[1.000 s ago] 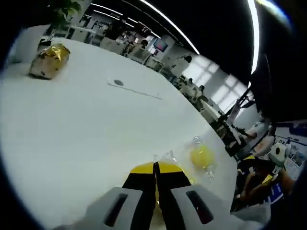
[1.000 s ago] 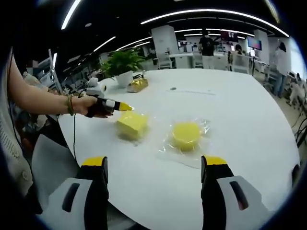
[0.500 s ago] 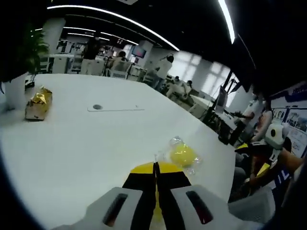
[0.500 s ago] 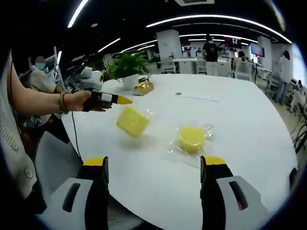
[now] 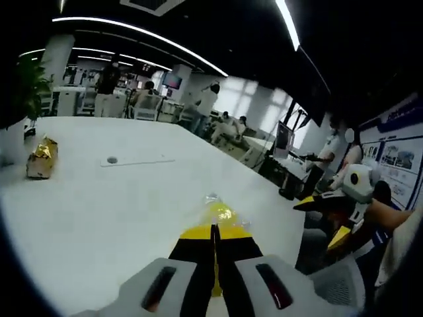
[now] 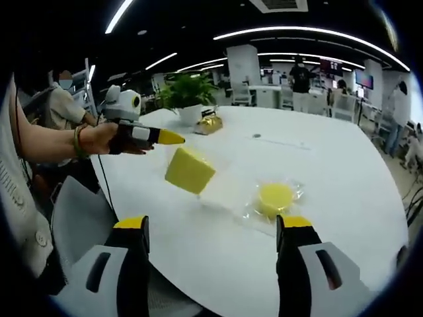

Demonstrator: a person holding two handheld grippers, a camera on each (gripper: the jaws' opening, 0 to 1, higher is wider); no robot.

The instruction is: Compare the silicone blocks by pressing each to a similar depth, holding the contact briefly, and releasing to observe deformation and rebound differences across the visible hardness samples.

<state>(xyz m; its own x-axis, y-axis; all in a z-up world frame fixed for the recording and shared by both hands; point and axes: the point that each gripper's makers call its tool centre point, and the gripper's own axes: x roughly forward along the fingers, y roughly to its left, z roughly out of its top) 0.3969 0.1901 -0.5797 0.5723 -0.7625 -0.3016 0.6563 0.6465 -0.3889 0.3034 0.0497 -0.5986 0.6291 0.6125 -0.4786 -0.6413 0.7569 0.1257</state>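
Yellow silicone in clear wrapping is what both tools face on a white round table [image 6: 344,165]. In the right gripper view, the square yellow block [image 6: 190,170] hangs tilted in the air above the tabletop, its clear bag pinched at the tip of the left gripper [image 6: 173,138], which a person's hand [image 6: 99,139] holds out from the left side. The round yellow block [image 6: 275,196] lies flat on the table in its own wrapper, just ahead of the right gripper [image 6: 213,231], whose yellow-tipped jaws stand wide apart with nothing between them, one on each side of it. In the left gripper view, the left gripper [image 5: 213,231] has its jaws pressed together on the wrapper, with the yellow block directly beyond the tips. A gold foil parcel [image 5: 41,156] sits far off to the left of those jaws, near a potted plant [image 6: 187,92].
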